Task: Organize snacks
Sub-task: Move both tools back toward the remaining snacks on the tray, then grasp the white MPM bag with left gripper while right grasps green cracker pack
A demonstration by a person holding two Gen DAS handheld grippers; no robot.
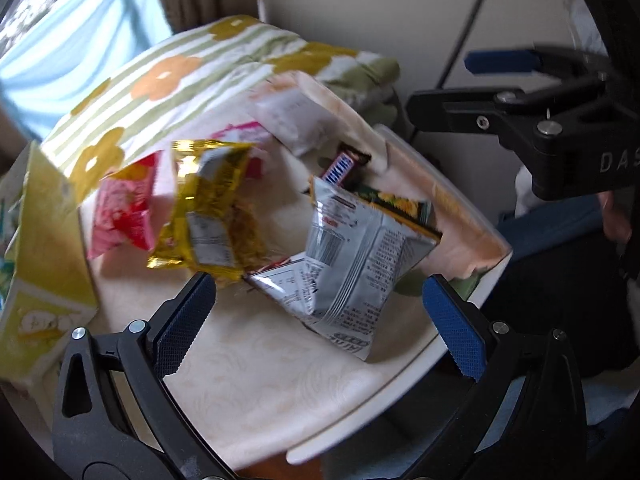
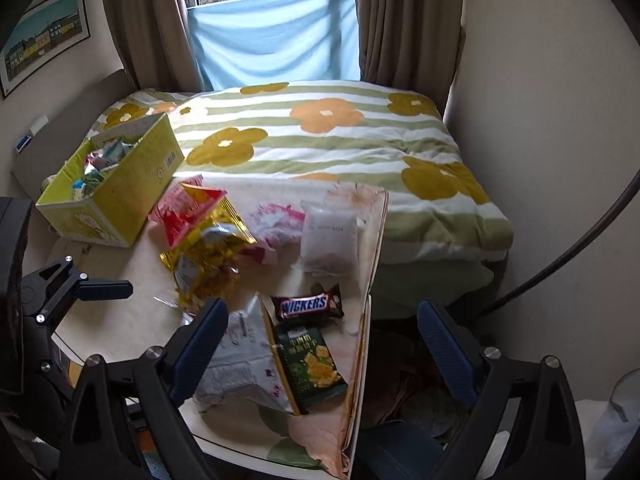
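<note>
Snacks lie on a cream table (image 1: 248, 392): a gold packet (image 1: 208, 208), a silver packet (image 1: 352, 256), a red-pink packet (image 1: 124, 216), a Snickers bar (image 2: 308, 306), a green cracker packet (image 2: 314, 364) and a clear pouch (image 2: 330, 236). A yellow-green box (image 2: 116, 188) holding several snacks stands at the table's left. My left gripper (image 1: 320, 320) is open and empty, just short of the silver packet. My right gripper (image 2: 320, 352) is open and empty above the table's right edge, over the silver packet (image 2: 244, 368) and the crackers.
A bed with a flowered quilt (image 2: 320, 144) lies behind the table. A floral cloth (image 2: 372, 280) hangs at the table's right edge. Wall and a dark cable (image 2: 560, 260) are to the right. The left gripper shows in the right wrist view (image 2: 108, 290).
</note>
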